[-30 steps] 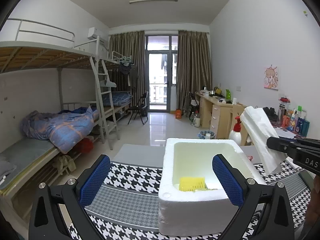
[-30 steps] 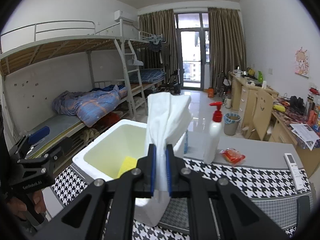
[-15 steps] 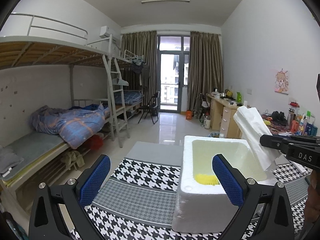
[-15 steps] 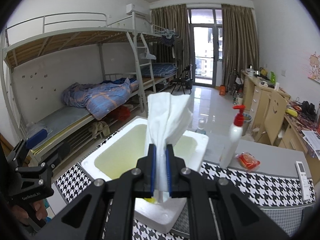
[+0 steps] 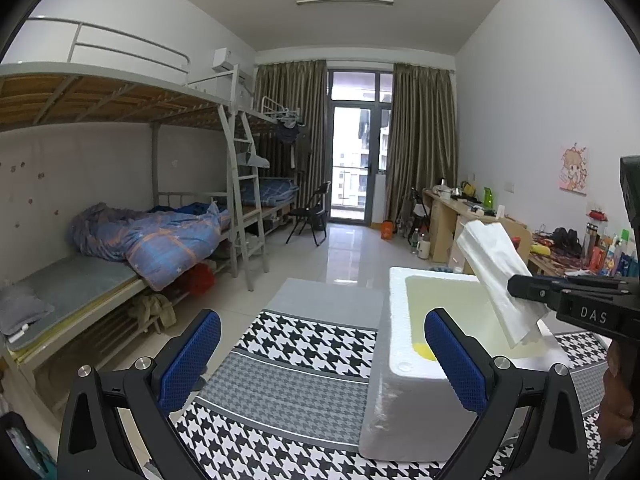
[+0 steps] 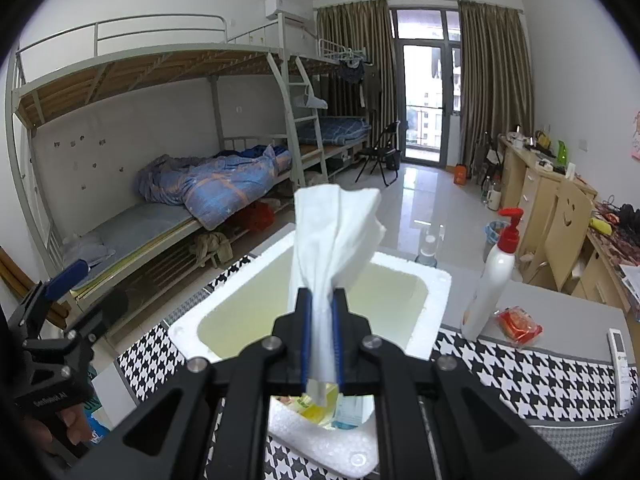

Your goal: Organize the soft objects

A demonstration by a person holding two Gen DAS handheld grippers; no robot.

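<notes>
White tissue pack held over the foam box

The right gripper [image 6: 320, 340] is clamped on the soft white plastic tissue pack [image 6: 334, 240], above the white foam box [image 6: 434, 292]. It looks light, squashy and slippery, so the pinch near its lower end suits. The left gripper [image 5: 322, 360], beside the box, gapes wide and empty.
</notes>
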